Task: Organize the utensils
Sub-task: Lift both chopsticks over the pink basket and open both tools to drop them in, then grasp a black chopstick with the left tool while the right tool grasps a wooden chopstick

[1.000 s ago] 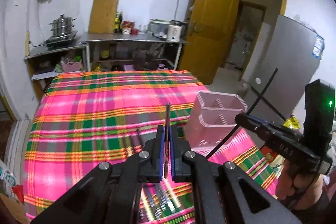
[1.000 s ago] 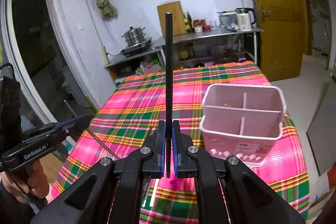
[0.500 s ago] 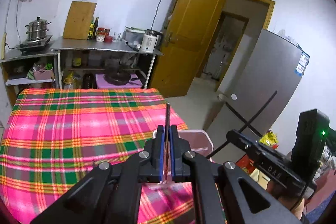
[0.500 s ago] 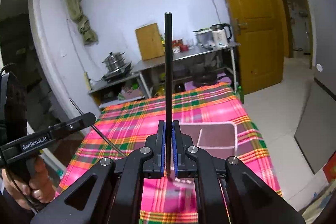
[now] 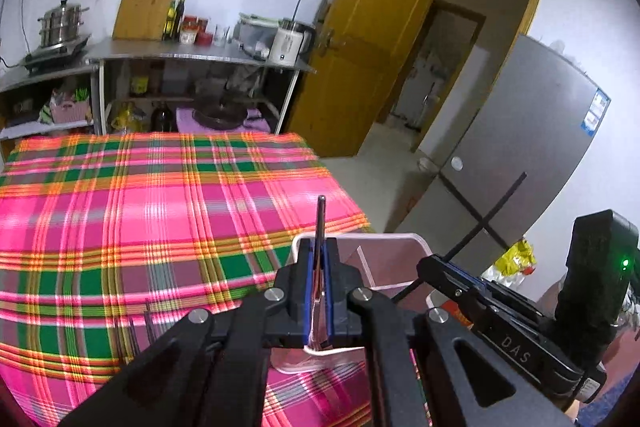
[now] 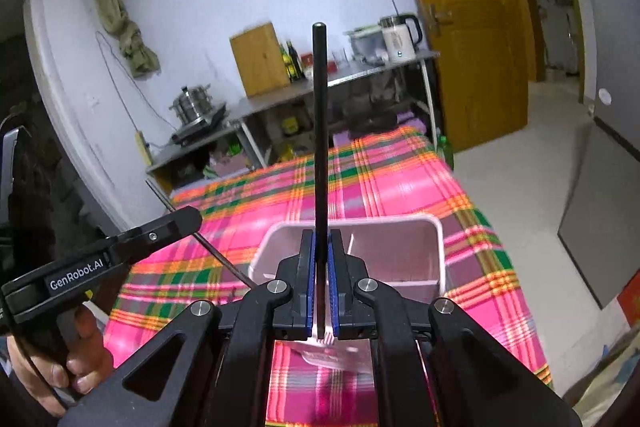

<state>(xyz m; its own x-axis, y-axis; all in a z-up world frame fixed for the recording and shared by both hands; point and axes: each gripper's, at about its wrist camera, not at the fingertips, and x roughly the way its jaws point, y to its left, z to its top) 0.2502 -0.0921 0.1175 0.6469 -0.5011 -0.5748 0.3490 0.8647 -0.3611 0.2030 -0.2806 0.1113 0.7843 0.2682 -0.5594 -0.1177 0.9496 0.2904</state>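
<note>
A pink divided utensil holder (image 5: 400, 237) (image 6: 400, 221) stands on the plaid tablecloth (image 5: 120, 211) near the table's right edge. My left gripper (image 5: 318, 249) (image 6: 192, 219) is shut on a thin metal chopstick (image 5: 320, 219) (image 6: 216, 253) that juts past the jaws over the holder's near left rim. My right gripper (image 6: 320, 241) (image 5: 428, 262) is shut on a long black chopstick (image 6: 320, 115) (image 5: 496, 211) that points up and forward above the holder. Both grippers hang close over the holder, left beside right. Several dark chopsticks (image 5: 132, 333) lie on the cloth to the left.
Behind the table is a steel shelf (image 5: 180, 53) with a kettle (image 5: 288, 45), a pot (image 5: 62, 27) and a cutting board (image 5: 146, 3). A yellow door (image 5: 372, 39) and a grey fridge (image 5: 520, 155) stand to the right. A hand (image 6: 76, 367) grips the left tool.
Both grippers have travelled toward the pink holder, each with its chopstick still clamped. The holder now sits right behind the jaws in both wrist views.
</note>
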